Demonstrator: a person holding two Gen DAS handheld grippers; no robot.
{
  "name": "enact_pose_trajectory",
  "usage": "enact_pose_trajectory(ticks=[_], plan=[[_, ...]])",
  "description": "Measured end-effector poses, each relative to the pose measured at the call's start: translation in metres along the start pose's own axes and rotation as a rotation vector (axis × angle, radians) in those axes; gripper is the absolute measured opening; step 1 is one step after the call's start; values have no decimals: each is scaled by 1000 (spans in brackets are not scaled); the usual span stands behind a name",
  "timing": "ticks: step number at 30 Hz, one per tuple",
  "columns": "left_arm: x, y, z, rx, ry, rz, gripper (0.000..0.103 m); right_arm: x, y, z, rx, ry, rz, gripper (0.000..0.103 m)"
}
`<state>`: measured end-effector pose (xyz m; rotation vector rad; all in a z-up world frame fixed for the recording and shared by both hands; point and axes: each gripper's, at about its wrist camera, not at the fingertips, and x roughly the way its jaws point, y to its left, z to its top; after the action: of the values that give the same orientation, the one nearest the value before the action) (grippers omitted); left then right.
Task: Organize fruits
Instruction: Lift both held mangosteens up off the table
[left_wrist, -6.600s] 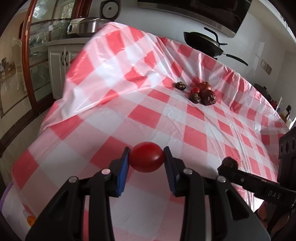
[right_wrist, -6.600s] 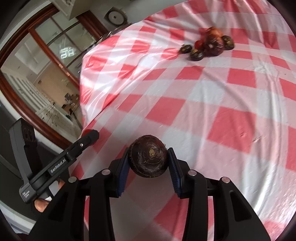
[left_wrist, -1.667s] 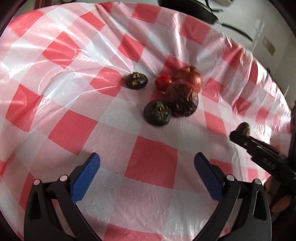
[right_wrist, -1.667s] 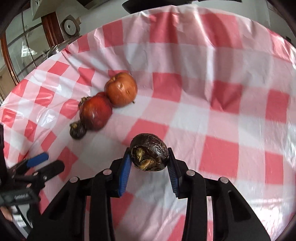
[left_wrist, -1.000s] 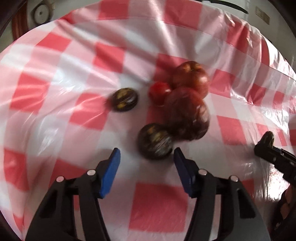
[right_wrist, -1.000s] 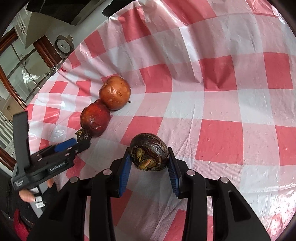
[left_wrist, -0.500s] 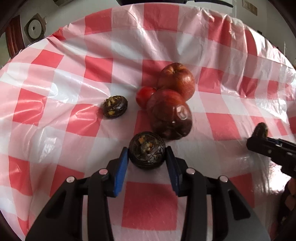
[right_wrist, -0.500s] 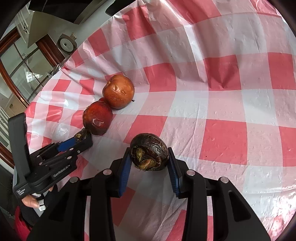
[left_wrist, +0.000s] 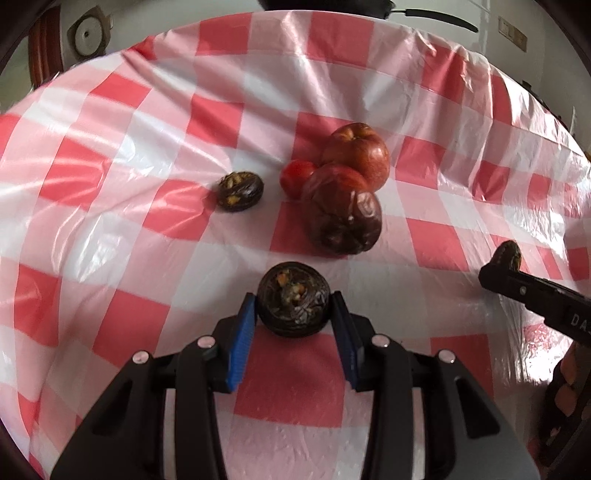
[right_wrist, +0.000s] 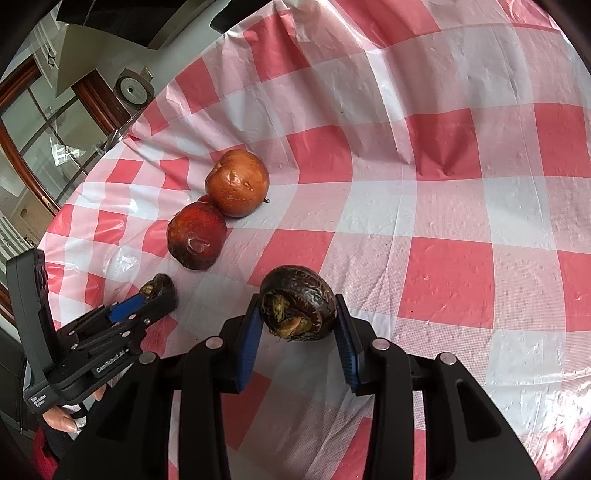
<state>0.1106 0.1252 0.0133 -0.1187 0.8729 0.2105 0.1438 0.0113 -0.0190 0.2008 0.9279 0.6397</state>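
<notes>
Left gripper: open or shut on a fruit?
Shut: the left gripper has blue pads pressed on both sides of a dark round mangosteen.

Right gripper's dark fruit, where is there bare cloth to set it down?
Bare checked tablecloth lies ahead and to the right of the right gripper holding the dark fruit. The left is crowded: two red fruits touching, and the left gripper closing on another dark fruit.
</notes>
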Motion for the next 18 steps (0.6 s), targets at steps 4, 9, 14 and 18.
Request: enact_pose_trajectory(ticks=[4, 9, 14, 18], plan=[[-9, 4, -12, -27, -4, 2, 41, -2, -1, 0, 8, -9, 1, 38], [-30, 9, -35, -59, -9, -4, 41, -8, -3, -3, 34, -26, 8, 38], [-54, 21, -66, -120, 1, -40, 41, -31, -22, -29, 232, -16, 134, 38], [-74, 30, -93, -151, 10, -21, 41, -56, -16, -65, 279, -20, 162, 38]])
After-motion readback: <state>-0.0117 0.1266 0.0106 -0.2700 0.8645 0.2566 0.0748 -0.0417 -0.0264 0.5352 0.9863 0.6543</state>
